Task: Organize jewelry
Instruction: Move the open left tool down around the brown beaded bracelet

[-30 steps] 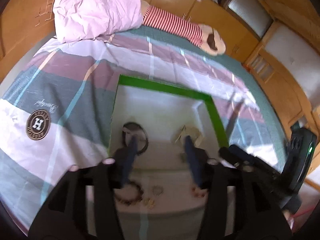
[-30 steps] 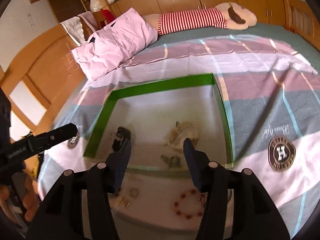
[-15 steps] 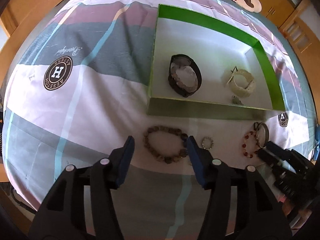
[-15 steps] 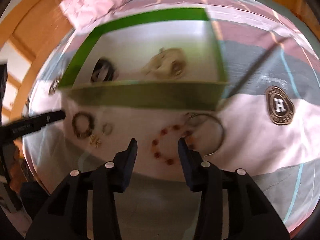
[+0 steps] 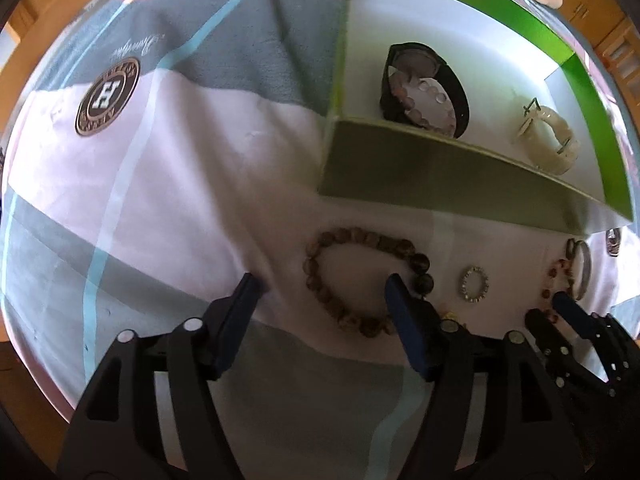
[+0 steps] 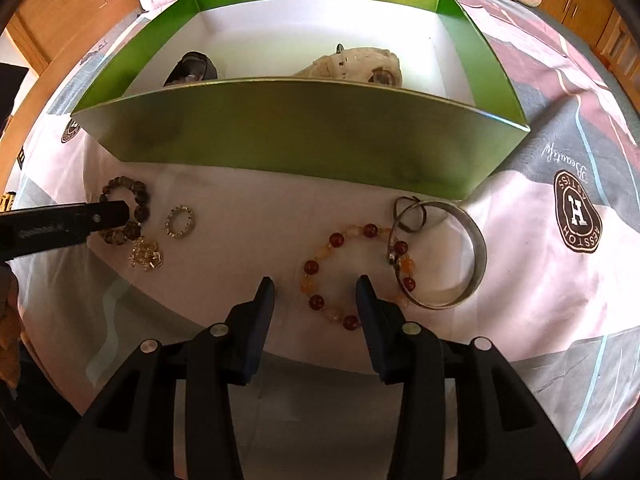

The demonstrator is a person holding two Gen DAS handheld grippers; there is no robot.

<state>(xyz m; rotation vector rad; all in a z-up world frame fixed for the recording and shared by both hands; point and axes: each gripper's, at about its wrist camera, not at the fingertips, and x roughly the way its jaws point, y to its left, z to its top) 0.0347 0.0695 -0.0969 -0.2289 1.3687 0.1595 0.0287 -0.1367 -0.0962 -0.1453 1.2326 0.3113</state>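
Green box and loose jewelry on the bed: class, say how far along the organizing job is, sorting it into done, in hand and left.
Done: a black band and a cream bracelet lie in the green box.
In hand: nothing; the left hand-held gripper is open over the brown bead bracelet, and the right hand-held gripper is open over the red bead bracelet.
Left: those two, the silver bangle, small sparkly ring and gold piece.

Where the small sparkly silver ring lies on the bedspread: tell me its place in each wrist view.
Left wrist view: the small sparkly silver ring lies right of centre, just right of the brown wooden bead bracelet.
Right wrist view: the ring lies at left, again right of that bracelet.
Shared landmark: the green cardboard box behind it.
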